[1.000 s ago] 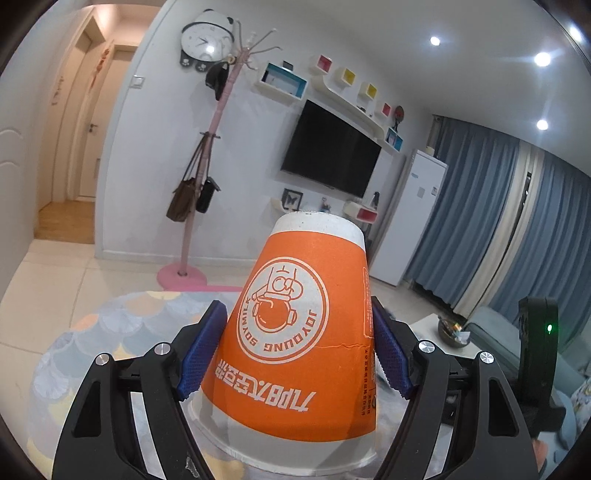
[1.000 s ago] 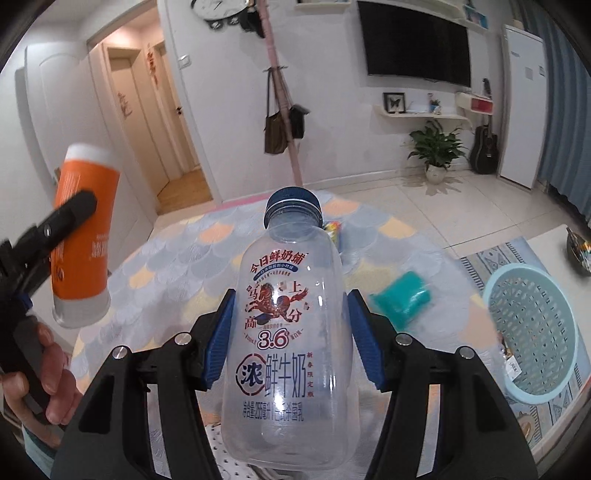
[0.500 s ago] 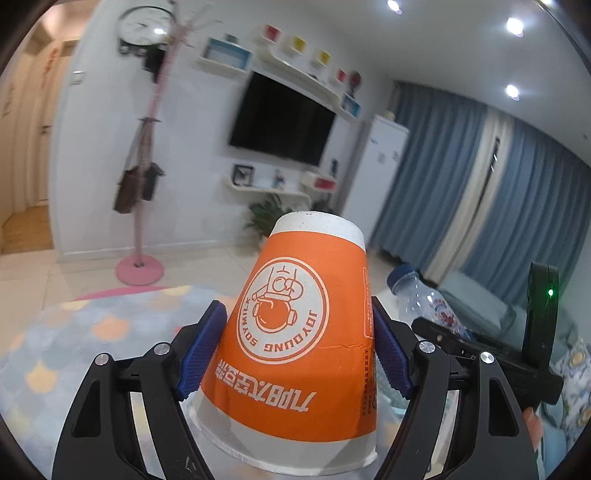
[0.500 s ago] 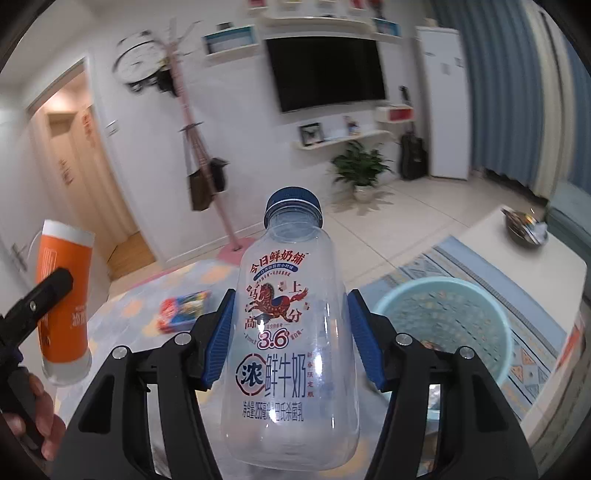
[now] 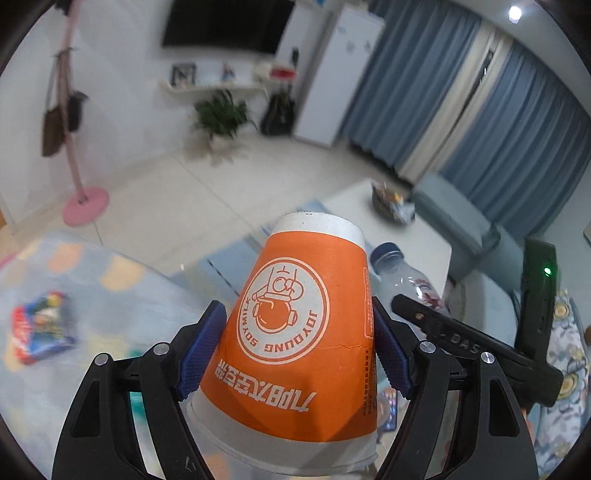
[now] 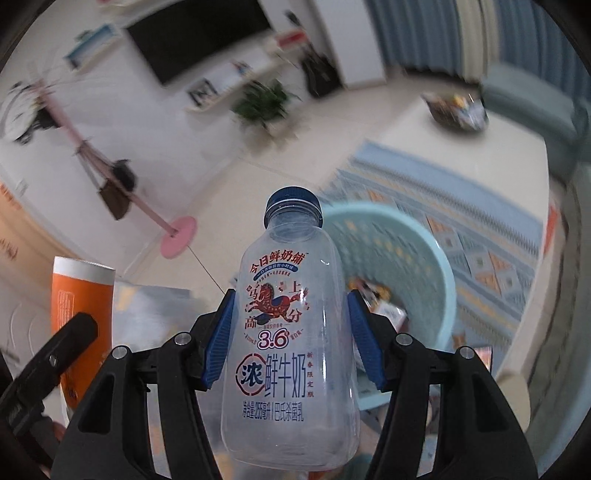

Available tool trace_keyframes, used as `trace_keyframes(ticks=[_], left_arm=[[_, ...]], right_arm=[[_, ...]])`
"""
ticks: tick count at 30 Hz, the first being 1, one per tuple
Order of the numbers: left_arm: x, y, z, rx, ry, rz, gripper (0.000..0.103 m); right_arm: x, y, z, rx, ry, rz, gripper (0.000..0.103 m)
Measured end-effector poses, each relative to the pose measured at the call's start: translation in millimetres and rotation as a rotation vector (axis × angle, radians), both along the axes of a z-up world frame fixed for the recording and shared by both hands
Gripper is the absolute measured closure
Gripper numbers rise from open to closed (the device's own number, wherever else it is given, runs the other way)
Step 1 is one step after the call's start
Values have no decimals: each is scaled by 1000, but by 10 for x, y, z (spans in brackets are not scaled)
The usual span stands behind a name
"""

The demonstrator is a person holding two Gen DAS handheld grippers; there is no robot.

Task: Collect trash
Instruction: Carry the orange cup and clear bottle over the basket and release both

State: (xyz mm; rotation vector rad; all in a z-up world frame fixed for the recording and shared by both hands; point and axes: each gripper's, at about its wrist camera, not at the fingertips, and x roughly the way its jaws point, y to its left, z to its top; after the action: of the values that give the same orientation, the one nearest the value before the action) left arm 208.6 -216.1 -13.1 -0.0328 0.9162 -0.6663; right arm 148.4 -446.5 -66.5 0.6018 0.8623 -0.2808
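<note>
The left hand-held gripper [image 5: 295, 354] is clamped on an orange paper cup [image 5: 295, 332], its blue pads [image 5: 201, 350] pressed against both sides of the cup wall; the cup is held upside down, white base pointing away from the camera and its wide rim nearest the lens. The right hand-held gripper [image 6: 290, 332] grips a clear plastic milk bottle [image 6: 291, 350] in the same way, blue pads [image 6: 219, 339] bearing on its sides, dark blue cap pointing away, and the bottle looks empty. Both are raised in the air side by side: in the left wrist view the bottle [image 5: 406, 277] and the black right gripper show just right of the cup, and in the right wrist view the cup [image 6: 81, 314] stands at the left edge. Directly behind the bottle sits a light blue perforated basket [image 6: 424, 266], with a few crumpled wrappers [image 6: 384, 299] lying on its bottom. The basket rests beside a blue patterned rug [image 6: 480, 229]. To the left, a red and blue snack packet [image 5: 40, 325] lies on a pastel scalloped mat [image 5: 110, 280]. Farther off, a white coffee table [image 6: 517, 147] carries a dark bowl of small items [image 6: 454, 110]. Beyond stand a potted plant [image 5: 221, 114], a pink coat stand [image 5: 74, 147] hung with bags, a wall television [image 5: 225, 26] and blue curtains [image 5: 480, 92].
</note>
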Motion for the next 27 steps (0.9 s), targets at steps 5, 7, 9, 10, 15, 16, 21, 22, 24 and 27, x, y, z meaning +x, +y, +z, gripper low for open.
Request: trace_keyframes(ticks=[5,7,9,10,15,16,21,22,24,27], left_arm=[[97,-401,-367,83,76,-43,28],[124,-476,-459,87,92,-52,28],[139,-485,-492,85,98,-49,27],[168,-473,-496,89,101,-42,26],[127,-427,-395,58,86,-35,19],[120,-410,-367,49,80,-35,19],[16,-248,-215,4,54,-17,19],[-11,-245,-183,-1,47,-14,19],[-77,-104,-106,-23,27,-4,19],[-186,147,23,-54,0,25,19]], right_arm=[[28,-266,-452,52,109,-59,47],[30,-338,-550,56,128,-71,47],[40,-386,-595,51,131,-77,46],[44,-404,-601,48,133,-80,46],[-6,-439,-616,52,117,-90,45],[-21,-432,-589,53,109,-87,45],[-87,-334,-429,28,74,-67,45],[-105,-298,-384,24,64,-56,45],[-149,-199,-279,11,43,-38,45],[-205,-9,-97,-19,4,-1,45]])
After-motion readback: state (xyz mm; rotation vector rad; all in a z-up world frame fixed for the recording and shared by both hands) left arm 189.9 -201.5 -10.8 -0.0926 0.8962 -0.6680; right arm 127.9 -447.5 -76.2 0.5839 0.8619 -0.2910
